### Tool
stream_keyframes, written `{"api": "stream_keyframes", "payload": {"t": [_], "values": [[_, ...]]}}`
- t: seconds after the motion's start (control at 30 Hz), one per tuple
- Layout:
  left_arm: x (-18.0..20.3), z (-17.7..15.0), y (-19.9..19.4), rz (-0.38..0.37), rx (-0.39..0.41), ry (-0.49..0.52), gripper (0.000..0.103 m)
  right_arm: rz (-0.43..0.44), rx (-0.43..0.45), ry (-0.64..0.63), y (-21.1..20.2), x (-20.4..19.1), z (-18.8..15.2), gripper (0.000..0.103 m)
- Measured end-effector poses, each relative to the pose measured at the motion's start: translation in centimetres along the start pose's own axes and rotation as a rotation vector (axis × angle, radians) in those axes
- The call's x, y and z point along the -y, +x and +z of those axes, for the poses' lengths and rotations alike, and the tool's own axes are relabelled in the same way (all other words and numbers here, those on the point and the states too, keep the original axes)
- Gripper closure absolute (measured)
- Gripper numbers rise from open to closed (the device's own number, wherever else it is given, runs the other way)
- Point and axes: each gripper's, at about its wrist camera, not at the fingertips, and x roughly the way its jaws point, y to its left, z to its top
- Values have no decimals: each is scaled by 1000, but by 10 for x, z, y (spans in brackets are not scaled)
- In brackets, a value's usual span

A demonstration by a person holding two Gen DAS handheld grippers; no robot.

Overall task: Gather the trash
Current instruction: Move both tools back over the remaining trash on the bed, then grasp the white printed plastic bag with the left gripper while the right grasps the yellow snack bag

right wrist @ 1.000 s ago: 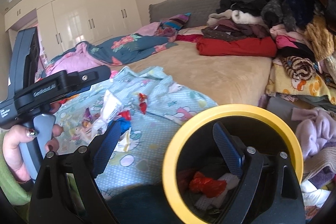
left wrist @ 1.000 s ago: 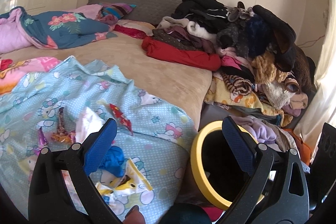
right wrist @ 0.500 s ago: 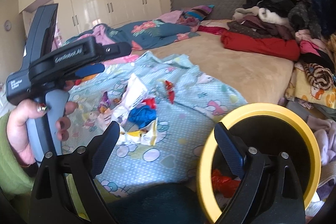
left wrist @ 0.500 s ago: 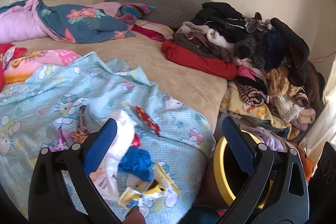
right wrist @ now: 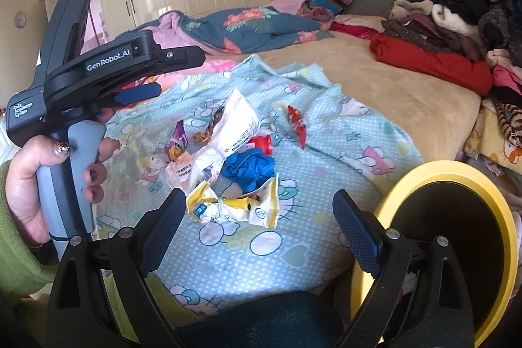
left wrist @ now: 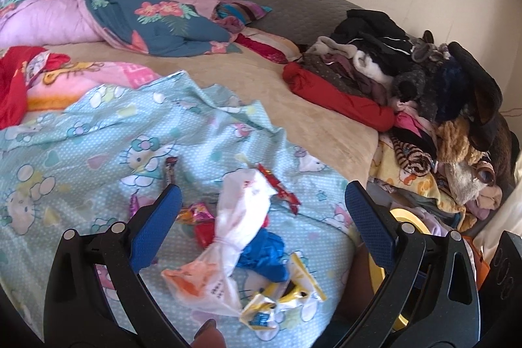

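Left tongs (left wrist: 261, 217) and right tongs (right wrist: 257, 217) gape wide, empty, above wrappers (right wrist: 228, 204). Reaching step, apparently. Next: lower, pinch one, carry to bin (right wrist: 456, 178).

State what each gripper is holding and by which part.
Nothing is held. The left gripper and the right gripper both stand open and empty above the trash pile.

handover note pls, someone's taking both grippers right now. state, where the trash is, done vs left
Left hand-held gripper: open, empty, above the trash pile.
Right hand-held gripper: open, empty, just short of the yellow-white wrapper.
On the Hello Kitty sheet: white plastic bag, blue crumpled bag, red wrapper, purple wrapper, a few small candy wrappers.
Yellow-rimmed bin: beside the bed, to the right; its contents are not visible now.
Left: all of the pile.
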Motion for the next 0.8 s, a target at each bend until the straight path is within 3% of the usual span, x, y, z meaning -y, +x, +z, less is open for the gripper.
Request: {"api": "stream_keyframes", "payload": {"t": [0.57,0.8], "values": [[-29,-8,31,10,-73,-33,11,60,-180,55,71,-3,-4,14],[-33,-12,57,10,-143,-28,11,84,-215,79,90,-1,-6,14]]}}
